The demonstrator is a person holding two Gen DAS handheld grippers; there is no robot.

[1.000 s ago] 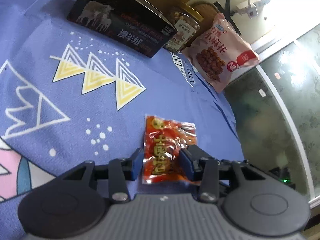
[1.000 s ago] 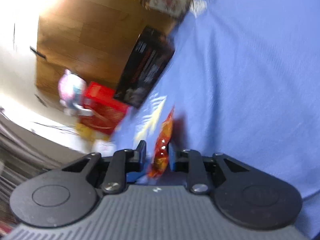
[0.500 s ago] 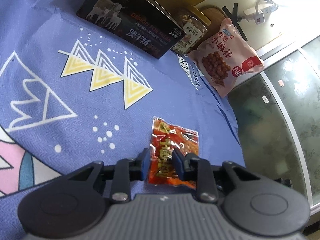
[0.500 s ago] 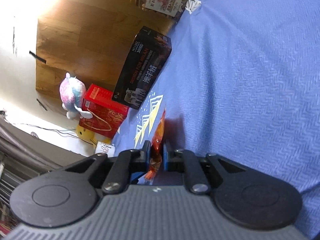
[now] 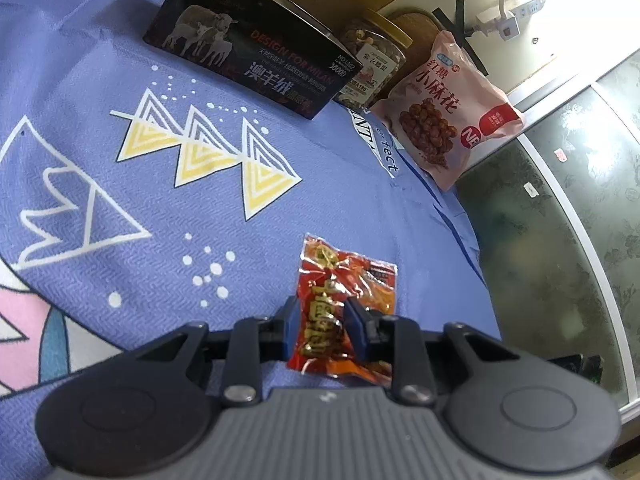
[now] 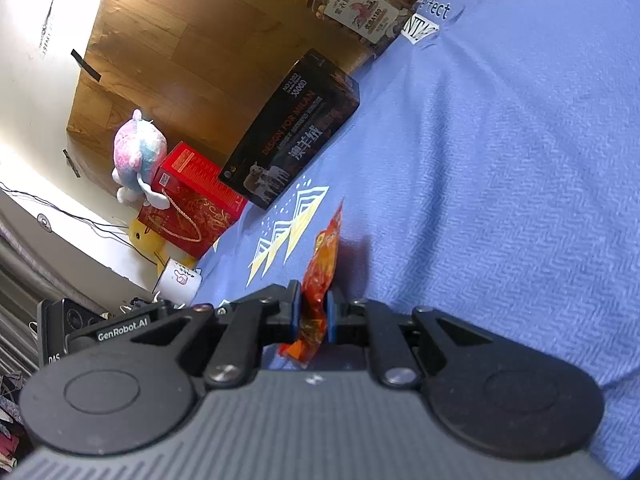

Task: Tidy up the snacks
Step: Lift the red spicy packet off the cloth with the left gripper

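A blue patterned cloth [image 5: 120,184] covers the bench, and everything is placed against the black box [image 5: 256,48] standing at its far edge. Just right of the box stands a clear jar of nuts [image 5: 374,64], and right of that a pink snack bag [image 5: 452,108] leans. Left of the box sit a red gift box [image 6: 192,200] and a plush toy [image 6: 136,152]. Well in front of the box, each gripper grips a red snack packet: the left gripper [image 5: 320,320] has its fingers clamped on a packet [image 5: 344,300], and the right gripper [image 6: 314,308] pinches an edge-on packet [image 6: 324,260].
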